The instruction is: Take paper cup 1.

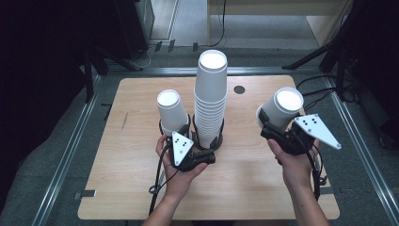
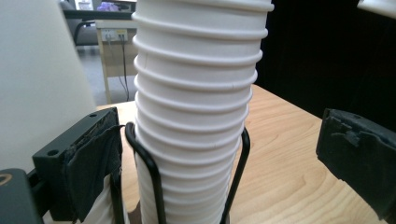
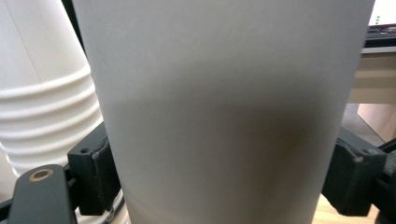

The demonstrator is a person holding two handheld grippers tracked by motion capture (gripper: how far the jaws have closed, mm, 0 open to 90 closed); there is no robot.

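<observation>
The right claw (image 1: 267, 123) is gripping a single paper cup (image 1: 282, 107), upside down, well right of the tall cup stack (image 1: 210, 94). The left claw (image 1: 189, 141) is standing wide open around the stack's wire holder (image 2: 154, 177), holding nothing. Next move, I judge: setting the cup onto the worktop (image 1: 244, 179).
</observation>
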